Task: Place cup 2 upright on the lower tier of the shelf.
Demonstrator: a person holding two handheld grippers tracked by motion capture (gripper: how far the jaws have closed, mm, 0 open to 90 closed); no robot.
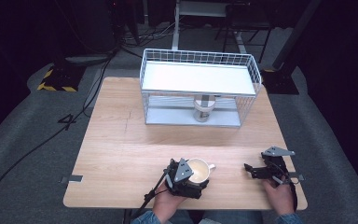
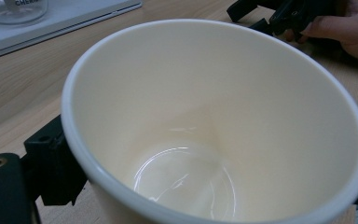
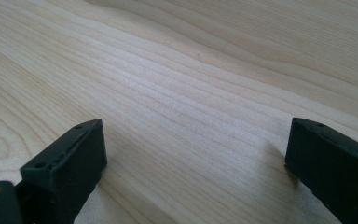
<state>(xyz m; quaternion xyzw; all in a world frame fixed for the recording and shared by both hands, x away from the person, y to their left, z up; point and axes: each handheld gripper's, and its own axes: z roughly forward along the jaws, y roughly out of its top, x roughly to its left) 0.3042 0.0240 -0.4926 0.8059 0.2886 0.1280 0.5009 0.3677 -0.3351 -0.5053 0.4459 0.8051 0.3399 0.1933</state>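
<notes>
- Cream mug (image 1: 199, 171), empty and glossy inside, sits between the jaws of the left gripper (image 1: 186, 177) near the front edge of the wooden table (image 1: 121, 154); its handle points away from the jaws toward the other gripper.
- Left gripper view: the mug's wide rim (image 2: 214, 121) spreads across the gap, one black jaw pressed to its outer wall at lower left. The jaws are clasped around the mug.
- Left hand (image 1: 165, 205) holds that gripper from below, a denim cuff at the wrist.
- Beyond the jaws, at the table's far side, stands a white wire rack (image 1: 200, 86) with a solid white shelf on top and a small jar (image 1: 203, 112) on its lower level.
- Right gripper (image 1: 254, 170) lies low near the front right corner, well apart from the mug, held by the right hand (image 1: 279, 196).
- Right gripper view: its jaws are spread wide over bare pale wood grain (image 3: 191, 93), nothing between them.
- Around the table is grey floor (image 1: 23, 140), with black cables and dark surroundings behind.
</notes>
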